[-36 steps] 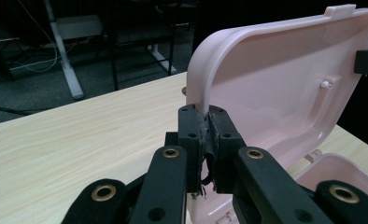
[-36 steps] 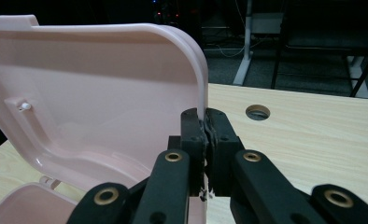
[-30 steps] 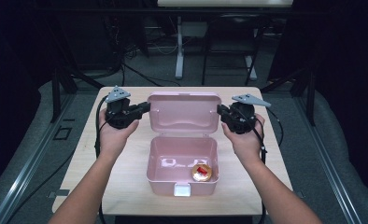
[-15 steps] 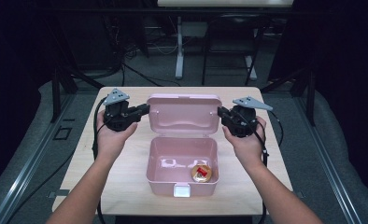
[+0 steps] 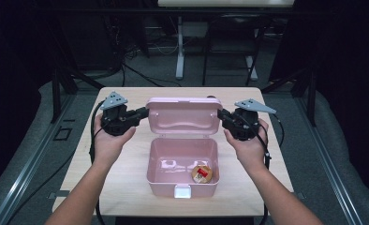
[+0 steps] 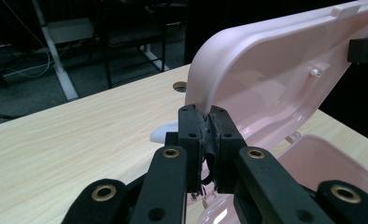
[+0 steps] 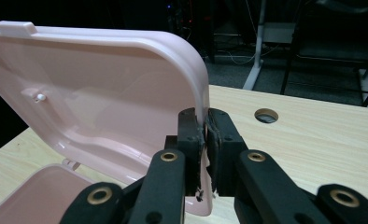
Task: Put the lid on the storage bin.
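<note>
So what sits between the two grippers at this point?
In the high view, the upright pink lid spans the whole stretch between the left gripper and the right gripper. Each gripper view shows its jaws pinching one side edge of that lid.

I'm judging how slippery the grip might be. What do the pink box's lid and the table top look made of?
The lid looks like moulded plastic, smooth and slightly glossy: soft highlights, rounded corners, thin rim. The table top looks like pale wood or wood-grain laminate, matte, with fine straight grain lines; which one I cannot tell.
</note>
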Motion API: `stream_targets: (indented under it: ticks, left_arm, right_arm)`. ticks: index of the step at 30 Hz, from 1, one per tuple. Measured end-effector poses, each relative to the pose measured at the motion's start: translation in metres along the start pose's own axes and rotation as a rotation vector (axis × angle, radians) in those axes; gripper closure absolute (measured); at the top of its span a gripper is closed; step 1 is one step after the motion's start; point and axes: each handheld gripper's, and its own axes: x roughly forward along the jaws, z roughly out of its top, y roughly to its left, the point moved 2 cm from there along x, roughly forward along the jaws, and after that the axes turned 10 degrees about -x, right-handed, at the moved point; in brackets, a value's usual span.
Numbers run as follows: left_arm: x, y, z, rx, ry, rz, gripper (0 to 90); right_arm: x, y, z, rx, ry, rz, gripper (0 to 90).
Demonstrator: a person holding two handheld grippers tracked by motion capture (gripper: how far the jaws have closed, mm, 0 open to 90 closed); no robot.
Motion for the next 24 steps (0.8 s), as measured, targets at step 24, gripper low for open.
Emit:
stream_targets:
  ticks: [24]
  left_arm:
    - [-0.019,-0.011,-0.013,-0.002,0.021,-0.031,83.0]
  right_arm:
    - [-0.026,0.008,-0.013,-0.033,-0.026,0.063,80.5]
